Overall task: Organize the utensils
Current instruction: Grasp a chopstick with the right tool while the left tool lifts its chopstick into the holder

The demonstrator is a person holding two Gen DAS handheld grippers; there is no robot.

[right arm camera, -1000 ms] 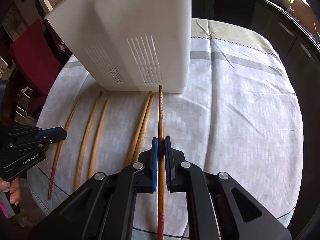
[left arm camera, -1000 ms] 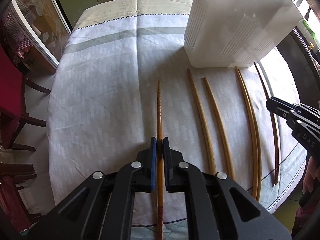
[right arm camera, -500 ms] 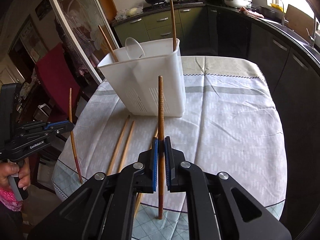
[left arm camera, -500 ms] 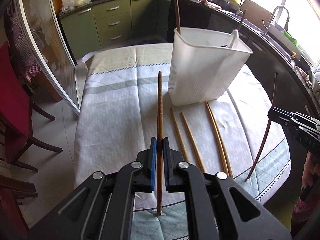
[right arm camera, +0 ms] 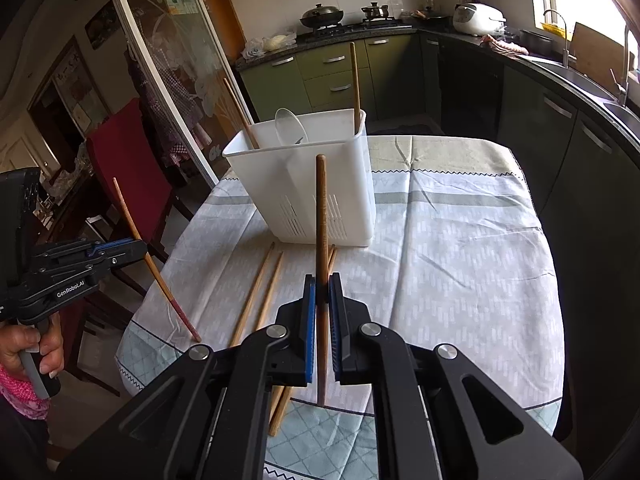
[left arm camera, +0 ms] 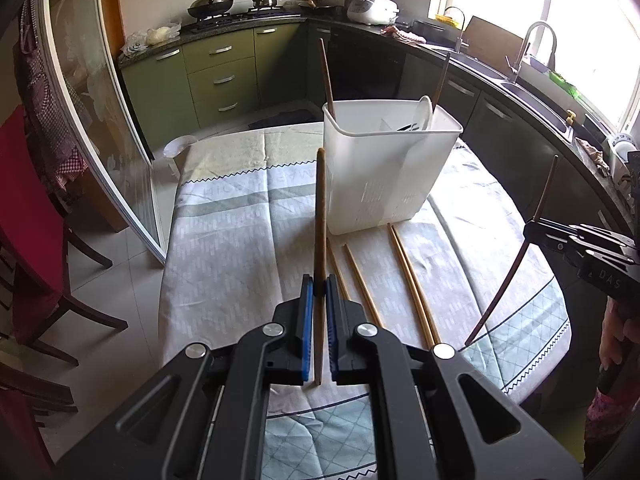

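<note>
Chopsticks: 1 clamped in each gripper, left (left arm camera: pixel 317 284) and right (right arm camera: pixel 322 285); lower ends hidden.

left gripper (left arm camera: pixel 318 292): matte black angular frame, two symmetric arms with triangular cut-outs; a round silver screw head on each arm link, four in all. blue pads (left arm camera: pixel 307 320) line the inner faces of the fingers. seen from the right wrist camera at 9 o'clock, the same gripper (right arm camera: pixel 140 246) bears white lettering "genrobot.ai" on its side and a blue strip along the top finger.

right gripper (right arm camera: pixel 321 292): identical black frame, four silver screws, blue pads. seen from the left wrist camera at 3 o'clock (left arm camera: pixel 528 234), its side shows pale letters "das".

left hand (right arm camera: pixel 28 350): bare skin, pale nails, pink patterned sleeve below.
</note>
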